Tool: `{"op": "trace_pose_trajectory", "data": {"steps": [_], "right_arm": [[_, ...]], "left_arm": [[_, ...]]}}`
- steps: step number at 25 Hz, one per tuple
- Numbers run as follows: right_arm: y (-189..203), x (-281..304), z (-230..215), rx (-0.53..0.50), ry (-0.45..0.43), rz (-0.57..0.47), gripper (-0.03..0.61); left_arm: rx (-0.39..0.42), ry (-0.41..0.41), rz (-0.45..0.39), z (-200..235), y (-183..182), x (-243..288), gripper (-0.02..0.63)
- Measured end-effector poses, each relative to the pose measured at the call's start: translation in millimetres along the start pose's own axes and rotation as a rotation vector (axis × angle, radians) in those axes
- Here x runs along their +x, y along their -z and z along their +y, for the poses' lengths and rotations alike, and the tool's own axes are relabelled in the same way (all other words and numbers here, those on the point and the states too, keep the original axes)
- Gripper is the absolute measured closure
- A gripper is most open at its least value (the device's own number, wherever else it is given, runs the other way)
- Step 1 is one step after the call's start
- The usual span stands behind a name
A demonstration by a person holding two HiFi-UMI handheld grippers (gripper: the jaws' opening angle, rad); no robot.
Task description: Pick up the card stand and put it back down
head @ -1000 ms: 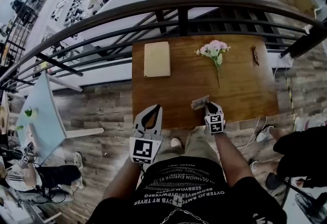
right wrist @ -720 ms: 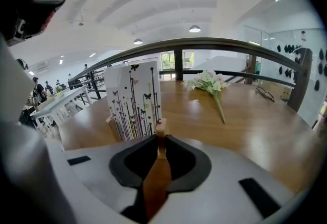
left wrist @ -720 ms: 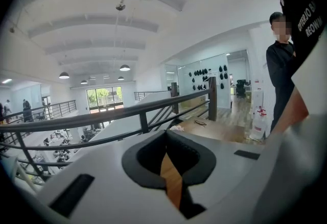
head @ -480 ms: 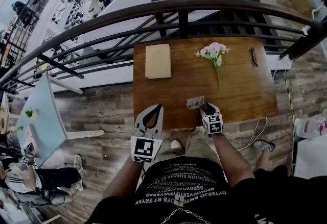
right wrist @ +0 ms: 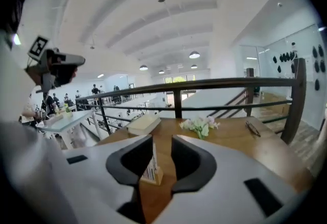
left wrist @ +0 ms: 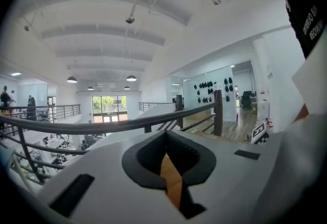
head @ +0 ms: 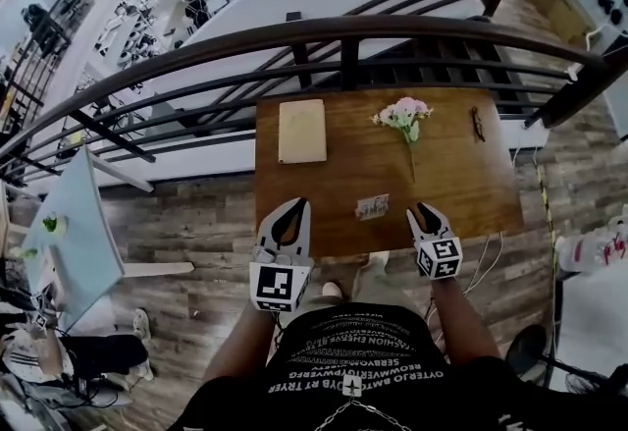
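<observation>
The card stand point(head: 372, 207), a small wooden base with an upright printed card, stands on the brown table point(head: 471, 184) near its front edge. My right gripper point(head: 423, 214) hangs to its right and apart from it. Its jaws have just been opening and are open with nothing between them. In the right gripper view the card stand point(right wrist: 152, 166) shows on the table beyond the parted jaws of that gripper point(right wrist: 162, 140). My left gripper point(head: 291, 219) hovers at the table's front left corner, shut and empty. In its own view its tips point(left wrist: 164, 135) meet, over a sliver of the table.
A cream book point(head: 301, 131) lies at the back left of the table, a pink flower sprig point(head: 403, 114) at the back middle and a pair of glasses point(head: 477, 123) at the back right. A dark metal railing point(head: 343, 31) runs behind the table. Wooden floor lies on both sides.
My right gripper has let go of the card stand, opened, and risen away to the right. The stand now rests on the table. My left gripper rose slightly.
</observation>
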State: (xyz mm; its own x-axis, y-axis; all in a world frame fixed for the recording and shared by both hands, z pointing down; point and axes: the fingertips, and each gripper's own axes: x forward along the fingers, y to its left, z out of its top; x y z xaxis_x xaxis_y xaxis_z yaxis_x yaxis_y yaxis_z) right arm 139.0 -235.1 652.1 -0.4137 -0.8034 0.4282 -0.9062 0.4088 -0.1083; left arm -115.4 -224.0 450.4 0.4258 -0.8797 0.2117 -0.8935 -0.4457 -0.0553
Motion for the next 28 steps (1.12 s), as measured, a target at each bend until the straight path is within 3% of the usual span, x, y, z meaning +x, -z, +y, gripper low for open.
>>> {"op": "trace_pose_trajectory", "data": {"steps": [4,8,15,22,28], "right_arm": [[-71,-37,11,-0.046,-0.044,-0.157,0.556],[-129,-65,22,-0.086,-0.03,-0.219,0.565],[-208,-111,51,-0.27,0.007,-0.315,0.566],[-219,-118,81,-0.334,-0.035,-0.303,0.565],[-191,-116,88,-0.299,-0.04,-0.209,0.565]], "left_arm": [[-0.016,0.005,-0.074,3,-20,-6,0.591],[-0.004,0.016,-0.094,4,-31,-12,0.591],[0.073,0.004,-0.125,4,-53,-25,0.591],[0.165,-0.05,-0.117,6,-59,-29,0.591],[0.132,0.023,-0.154,-9,-56,-35,0.591]]}}
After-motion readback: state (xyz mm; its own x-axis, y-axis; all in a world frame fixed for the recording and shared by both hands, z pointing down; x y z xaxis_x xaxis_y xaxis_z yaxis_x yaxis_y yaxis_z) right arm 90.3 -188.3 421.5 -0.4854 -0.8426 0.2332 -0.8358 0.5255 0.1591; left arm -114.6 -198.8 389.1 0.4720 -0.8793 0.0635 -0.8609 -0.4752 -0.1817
